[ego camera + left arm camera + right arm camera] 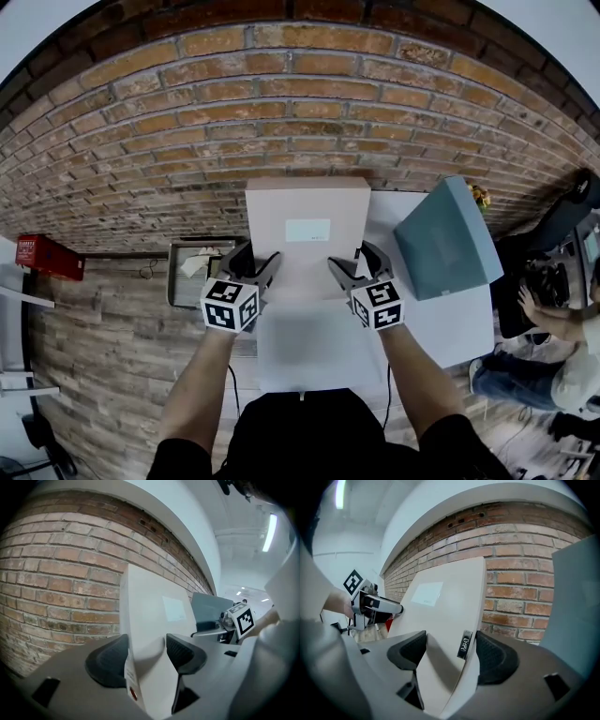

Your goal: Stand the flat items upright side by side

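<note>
Both side edges of the beige box (307,202) are pinched in the jaws of the left gripper (257,260) and right gripper (356,260). It is judged to be stiff, light, smooth cardboard.

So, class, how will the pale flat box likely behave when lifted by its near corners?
Probably stiff: the pale flat box looks unbent though the left hand-held gripper and right hand-held gripper pinch its near corners. Likely light: two pinches hold it. Thin and broad, it may tip on edge.

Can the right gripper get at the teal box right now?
Probably not yet: the right gripper is clamped on the beige box, sharing it with the left gripper. The teal box sits just to its right, with nothing between.
</note>
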A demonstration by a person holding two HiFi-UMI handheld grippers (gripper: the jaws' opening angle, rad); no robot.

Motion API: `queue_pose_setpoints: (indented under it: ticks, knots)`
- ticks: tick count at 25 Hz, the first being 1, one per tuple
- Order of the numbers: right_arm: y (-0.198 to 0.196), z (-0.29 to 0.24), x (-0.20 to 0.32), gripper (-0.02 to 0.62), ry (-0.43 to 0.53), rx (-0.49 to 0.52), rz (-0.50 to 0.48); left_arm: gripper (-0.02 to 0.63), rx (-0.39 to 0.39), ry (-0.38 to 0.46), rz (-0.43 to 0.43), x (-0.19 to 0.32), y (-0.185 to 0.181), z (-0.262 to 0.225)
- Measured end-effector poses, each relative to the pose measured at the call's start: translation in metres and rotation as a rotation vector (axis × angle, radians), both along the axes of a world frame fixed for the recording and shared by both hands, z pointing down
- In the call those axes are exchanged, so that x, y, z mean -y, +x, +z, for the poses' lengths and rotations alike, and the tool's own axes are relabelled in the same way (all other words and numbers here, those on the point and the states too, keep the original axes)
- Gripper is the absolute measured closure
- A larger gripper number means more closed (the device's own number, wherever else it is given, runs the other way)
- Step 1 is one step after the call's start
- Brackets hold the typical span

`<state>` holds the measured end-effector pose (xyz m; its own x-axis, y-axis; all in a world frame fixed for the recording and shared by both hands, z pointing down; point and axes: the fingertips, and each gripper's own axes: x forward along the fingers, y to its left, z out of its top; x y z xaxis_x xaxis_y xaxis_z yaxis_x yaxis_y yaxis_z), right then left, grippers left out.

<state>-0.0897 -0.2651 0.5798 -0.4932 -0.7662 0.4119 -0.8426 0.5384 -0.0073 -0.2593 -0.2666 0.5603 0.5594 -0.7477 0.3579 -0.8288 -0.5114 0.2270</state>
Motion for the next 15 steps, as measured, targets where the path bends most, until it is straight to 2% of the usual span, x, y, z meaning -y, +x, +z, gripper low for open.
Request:
queue_pose_setpoints:
  ticks: [6,10,15]
  knots:
    - [0.005,-0.003,-0.018,0.262,0.078,-0.062,0.042,0.370,-0.003,0.011,0.030,-0.017,0.001,0.005]
    - [0.003,-0.007,-0.026,0.270,0.103,-0.067,0.059,0.370,-0.015,0.019,0.025,-0.018,0.001,0.002]
    - [0.012,-0.013,-0.023,0.281,0.154,-0.113,0.072,0.371,-0.005,0.068,0.044,-0.011,0.008,-0.010]
